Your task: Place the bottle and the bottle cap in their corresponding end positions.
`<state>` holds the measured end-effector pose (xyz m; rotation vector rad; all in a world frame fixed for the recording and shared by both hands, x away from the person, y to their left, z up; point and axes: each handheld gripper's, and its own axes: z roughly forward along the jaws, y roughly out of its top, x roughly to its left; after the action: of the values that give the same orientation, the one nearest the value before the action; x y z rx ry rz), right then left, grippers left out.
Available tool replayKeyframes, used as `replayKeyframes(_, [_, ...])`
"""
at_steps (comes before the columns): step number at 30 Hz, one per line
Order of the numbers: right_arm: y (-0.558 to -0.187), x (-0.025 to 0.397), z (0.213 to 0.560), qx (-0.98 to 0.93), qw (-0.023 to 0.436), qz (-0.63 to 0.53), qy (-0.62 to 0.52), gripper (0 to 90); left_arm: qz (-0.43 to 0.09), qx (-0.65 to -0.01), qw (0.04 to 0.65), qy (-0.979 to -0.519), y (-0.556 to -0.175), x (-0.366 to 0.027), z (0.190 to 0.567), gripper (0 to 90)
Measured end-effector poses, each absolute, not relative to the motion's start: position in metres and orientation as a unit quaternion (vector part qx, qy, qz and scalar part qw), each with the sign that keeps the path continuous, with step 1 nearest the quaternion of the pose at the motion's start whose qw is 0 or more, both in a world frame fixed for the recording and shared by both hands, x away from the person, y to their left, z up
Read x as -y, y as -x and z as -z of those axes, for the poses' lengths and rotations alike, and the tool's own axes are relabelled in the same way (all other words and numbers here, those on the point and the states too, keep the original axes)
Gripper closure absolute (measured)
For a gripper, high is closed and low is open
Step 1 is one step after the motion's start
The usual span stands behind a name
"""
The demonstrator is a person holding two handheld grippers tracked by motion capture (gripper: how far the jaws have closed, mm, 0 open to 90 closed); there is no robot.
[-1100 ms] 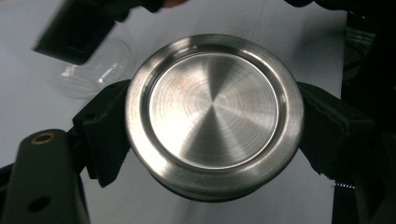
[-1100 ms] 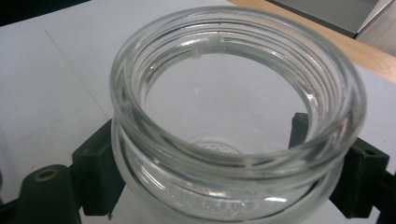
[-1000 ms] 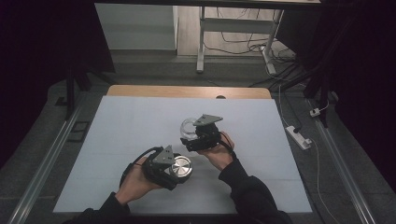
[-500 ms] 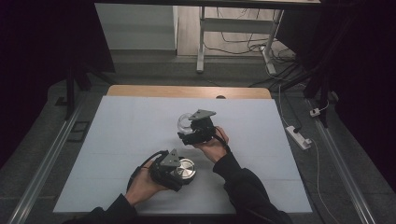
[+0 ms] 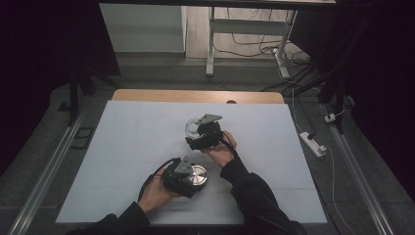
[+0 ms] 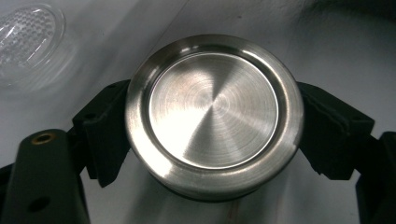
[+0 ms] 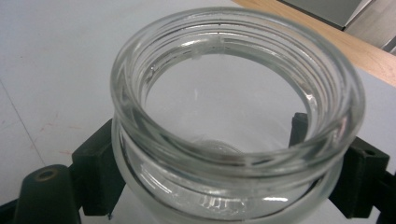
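Left tool [image 5: 192, 177] is clenched on the steel lid [image 5: 198, 175], jaws pressed on opposite sides of its rim. In the left gripper view the lid [image 6: 214, 120] faces the camera with its brushed flat top and raised edge, held just over the white tabletop [image 5: 137, 142]. Lid sits near the front of the tabletop, a bit left of centre, next to the person's left hand [image 5: 155, 192].

Right tool [image 5: 195, 137] is grasping the glass jar [image 5: 192, 127] below its threaded neck, one jaw on each side. In the right gripper view the jar [image 7: 233, 116] is open-mouthed, empty, clear, mouth tipped toward the camera, with the tabletop under it and the wooden edge [image 7: 327, 44] beyond. Jar is around the middle of the tabletop, behind and slightly right of the lid, well apart from it. A blurred ribbed glass surface [image 6: 28, 39] shows at the top-left corner of the left gripper view; cannot tell for sure that it is the jar.

Versus earlier frames: left tool and lid have shifted right and slightly toward the person across the last second. Right tool and jar have slid a little left. Both grips stay the same, lid and jar still separate. A power strip [image 5: 313, 143] lies on the floor right of the tabletop, unchanged.
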<state>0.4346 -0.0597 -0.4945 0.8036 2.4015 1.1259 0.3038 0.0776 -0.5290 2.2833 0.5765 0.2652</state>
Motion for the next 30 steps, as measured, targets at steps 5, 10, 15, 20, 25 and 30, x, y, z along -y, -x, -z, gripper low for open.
replayKeyframes(5, [-0.438,0.061,0.498,-0.85,0.184,-0.399,-0.29,15.0,-0.105,-0.233,0.374,-0.892,-0.307,-0.076,0.534,18.9])
replayKeyframes(10, [-0.44,0.063,0.503,-0.85,0.181,-0.398,-0.293,15.0,-0.103,-0.235,0.364,-0.895,-0.309,-0.074,0.539,18.8])
replayKeyframes(15, [-0.44,0.065,0.507,-0.849,0.178,-0.402,-0.292,14.9,-0.103,-0.236,0.357,-0.898,-0.31,-0.074,0.542,18.8])
replayKeyframes(20, [-0.442,0.071,0.509,-0.849,0.163,-0.408,-0.294,14.7,-0.084,-0.248,0.355,-0.898,-0.314,-0.075,0.542,18.6])
replayKeyframes(25, [-0.442,0.071,0.509,-0.849,0.164,-0.407,-0.294,14.5,-0.078,-0.243,0.353,-0.9,-0.315,-0.076,0.543,17.3])
replayKeyframes(30, [-0.441,0.07,0.508,-0.849,0.165,-0.401,-0.301,14.4,-0.075,-0.241,0.346,-0.904,-0.315,-0.073,0.543,10.4])
